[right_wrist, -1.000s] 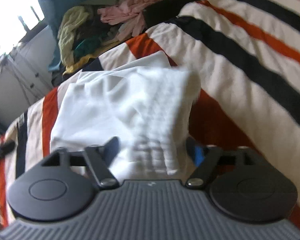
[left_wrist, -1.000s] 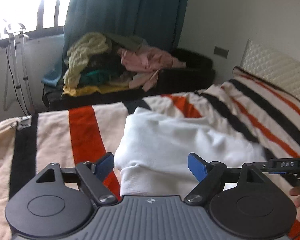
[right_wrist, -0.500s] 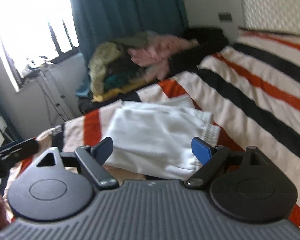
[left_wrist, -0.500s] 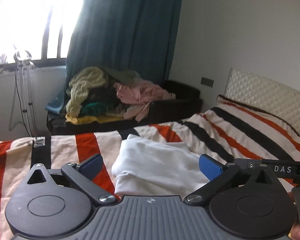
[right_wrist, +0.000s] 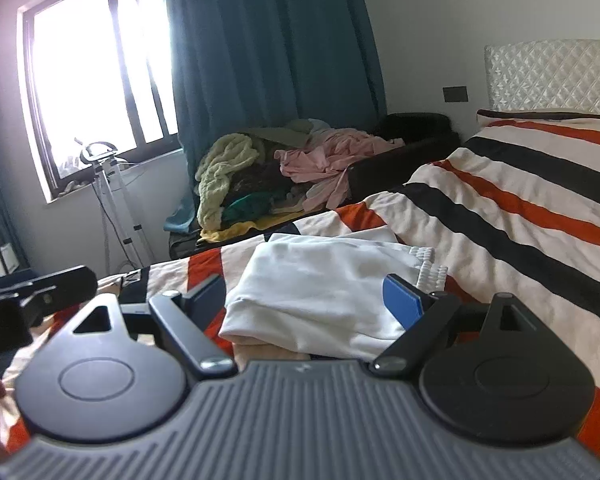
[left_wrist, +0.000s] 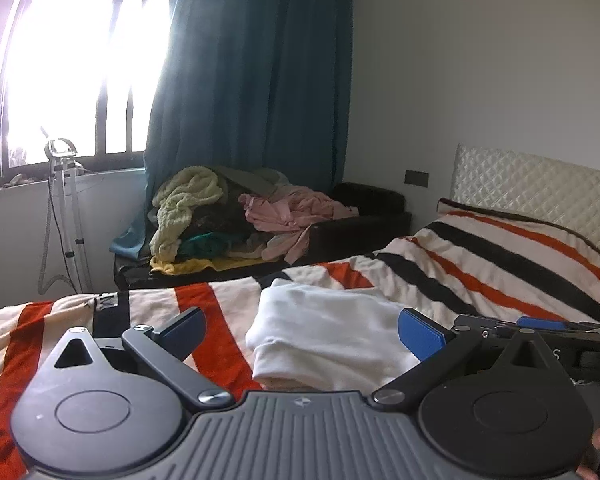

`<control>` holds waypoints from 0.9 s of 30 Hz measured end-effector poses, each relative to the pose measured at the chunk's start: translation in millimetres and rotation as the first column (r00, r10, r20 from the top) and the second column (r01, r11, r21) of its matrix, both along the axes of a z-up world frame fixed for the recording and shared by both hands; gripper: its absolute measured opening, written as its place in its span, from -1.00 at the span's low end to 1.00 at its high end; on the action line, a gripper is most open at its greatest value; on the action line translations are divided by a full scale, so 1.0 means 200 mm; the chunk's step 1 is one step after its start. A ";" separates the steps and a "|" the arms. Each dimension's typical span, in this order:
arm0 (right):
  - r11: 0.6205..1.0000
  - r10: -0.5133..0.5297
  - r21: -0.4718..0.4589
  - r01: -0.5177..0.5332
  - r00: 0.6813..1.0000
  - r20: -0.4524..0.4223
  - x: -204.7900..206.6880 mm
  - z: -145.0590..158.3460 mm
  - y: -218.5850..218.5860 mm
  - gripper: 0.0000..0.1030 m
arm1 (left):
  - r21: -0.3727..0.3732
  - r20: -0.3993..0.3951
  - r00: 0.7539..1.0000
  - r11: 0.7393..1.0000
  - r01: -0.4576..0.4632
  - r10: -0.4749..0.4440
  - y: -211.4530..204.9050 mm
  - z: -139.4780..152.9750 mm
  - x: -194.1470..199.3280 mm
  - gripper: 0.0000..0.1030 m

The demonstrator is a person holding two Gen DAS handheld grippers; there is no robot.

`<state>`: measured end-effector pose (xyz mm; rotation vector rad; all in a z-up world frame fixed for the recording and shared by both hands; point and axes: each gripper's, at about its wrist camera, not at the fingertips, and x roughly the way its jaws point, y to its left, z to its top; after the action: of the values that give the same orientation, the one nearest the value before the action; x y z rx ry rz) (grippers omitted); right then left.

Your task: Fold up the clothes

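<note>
A white garment (left_wrist: 324, 332) lies folded in a compact stack on the striped bed cover (left_wrist: 500, 272); in the right wrist view (right_wrist: 324, 284) its ribbed hem shows at the right side. My left gripper (left_wrist: 302, 334) is open and empty, held back from the stack's near edge. My right gripper (right_wrist: 312, 298) is open and empty, also drawn back from the stack. The right gripper's body shows at the right of the left wrist view (left_wrist: 540, 328), and the left gripper's body shows at the left of the right wrist view (right_wrist: 32, 296).
A heap of unfolded clothes (left_wrist: 228, 220) lies on a dark sofa (left_wrist: 364, 216) beyond the bed, under a teal curtain (left_wrist: 252, 80). A metal stand (left_wrist: 66, 216) is by the window. A quilted headboard (left_wrist: 540, 184) is at the right.
Both grippers have let go of the white garment and pulled back and up from it. The garment now lies folded on the bed, farther off in both views.
</note>
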<state>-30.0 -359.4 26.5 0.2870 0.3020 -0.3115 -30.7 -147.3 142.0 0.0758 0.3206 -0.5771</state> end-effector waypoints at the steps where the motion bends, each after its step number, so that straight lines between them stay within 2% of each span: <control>1: 1.000 -0.006 -0.007 0.006 1.000 -0.003 0.00 -0.02 0.01 0.69 | 0.001 -0.005 1.000 1.000 -0.002 0.002 0.00 -0.02 0.01 0.99; 9: 0.998 -0.030 -0.053 0.027 0.998 -0.055 0.07 -0.15 0.06 0.69 | 0.000 -0.053 0.998 1.000 -0.022 0.022 0.03 -0.16 0.10 0.99; 19: 0.995 -0.040 -0.092 0.033 0.996 -0.075 0.14 -0.23 0.10 0.69 | -0.003 -0.077 0.995 0.998 -0.060 0.059 0.07 -0.22 0.16 0.99; 27: 0.994 -0.035 -0.107 0.027 0.996 -0.078 0.14 -0.23 0.12 0.69 | 0.006 -0.081 0.995 0.998 -0.061 0.061 0.08 -0.23 0.16 0.99</control>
<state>-2.2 -334.6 -18.9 0.1755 0.3584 -0.3688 0.7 -131.7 95.8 0.0457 0.4020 -0.5200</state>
